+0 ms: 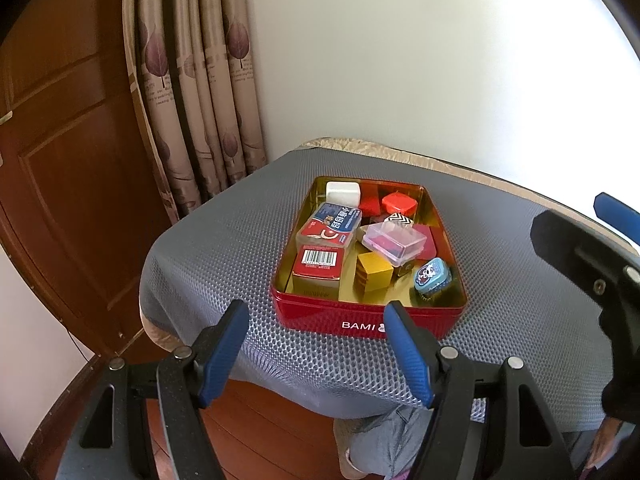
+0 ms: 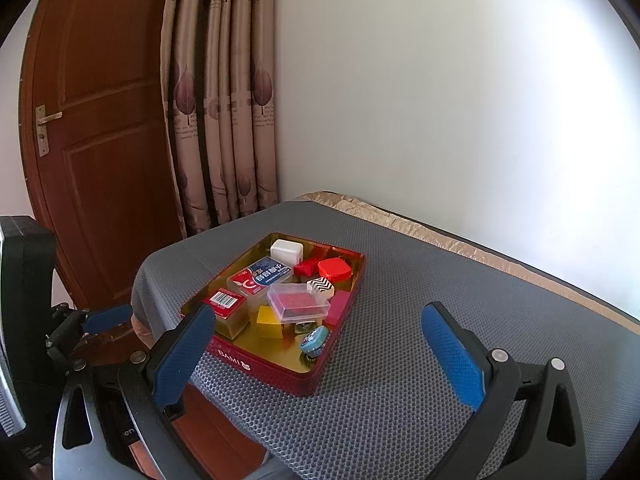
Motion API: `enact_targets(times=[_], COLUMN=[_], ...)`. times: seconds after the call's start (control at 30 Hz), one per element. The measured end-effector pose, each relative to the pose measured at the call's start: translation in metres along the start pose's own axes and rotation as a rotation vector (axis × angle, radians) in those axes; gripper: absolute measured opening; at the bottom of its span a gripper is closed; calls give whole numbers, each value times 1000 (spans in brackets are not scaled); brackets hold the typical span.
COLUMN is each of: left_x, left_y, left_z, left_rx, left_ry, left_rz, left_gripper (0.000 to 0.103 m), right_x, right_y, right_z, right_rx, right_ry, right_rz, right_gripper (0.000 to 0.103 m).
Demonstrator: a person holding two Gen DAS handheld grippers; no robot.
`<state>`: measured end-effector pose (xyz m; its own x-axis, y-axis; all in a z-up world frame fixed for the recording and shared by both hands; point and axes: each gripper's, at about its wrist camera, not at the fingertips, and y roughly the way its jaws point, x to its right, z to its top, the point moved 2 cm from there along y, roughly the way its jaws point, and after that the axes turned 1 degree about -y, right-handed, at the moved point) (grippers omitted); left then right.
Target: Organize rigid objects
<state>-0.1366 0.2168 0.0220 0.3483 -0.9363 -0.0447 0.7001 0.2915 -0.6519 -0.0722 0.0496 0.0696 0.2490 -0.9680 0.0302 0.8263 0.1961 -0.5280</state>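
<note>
The red tin [image 1: 372,312] sits on the grey mat [image 1: 520,300], loaded with small boxes. Left gripper [image 1: 316,354]: jaws apart, empty, short of the tin's near wall. Right gripper [image 2: 320,356]: jaws apart, empty, tin at 12 o'clock. Only the right wrist view shows the door handle [image 2: 46,117]; only the left shows the person's knee [image 1: 384,440].

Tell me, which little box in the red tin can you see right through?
The clear plastic box in the middle of the red tin, lying atop the others. Something pinkish-red shows inside it; the yellow block and white box are solid-coloured.
</note>
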Motion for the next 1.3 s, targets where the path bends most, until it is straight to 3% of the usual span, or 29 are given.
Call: enact_targets(times=[0.53, 0.77, 1.0, 1.13, 1.3], left_x=[2, 8, 11, 6, 5], left_y=[0, -17, -22, -26, -22], left_z=[1, 4, 2, 4, 3], left_rx=[-13, 79, 96, 110, 94], left_ry=[9, 44, 61, 40, 44], left_rz=[-7, -13, -17, -67, -41], left_gripper=[72, 72, 75, 75, 75], right_x=[0, 0, 1, 4, 5], right_y=[-4, -5, -6, -6, -7], right_z=[2, 2, 1, 0, 0], right_rx=[6, 3, 1, -1, -2], right_ry=[-1, 1, 8, 17, 19], right_rz=[-2, -3, -5, -7, -9], right_gripper=[103, 103, 103, 103, 103])
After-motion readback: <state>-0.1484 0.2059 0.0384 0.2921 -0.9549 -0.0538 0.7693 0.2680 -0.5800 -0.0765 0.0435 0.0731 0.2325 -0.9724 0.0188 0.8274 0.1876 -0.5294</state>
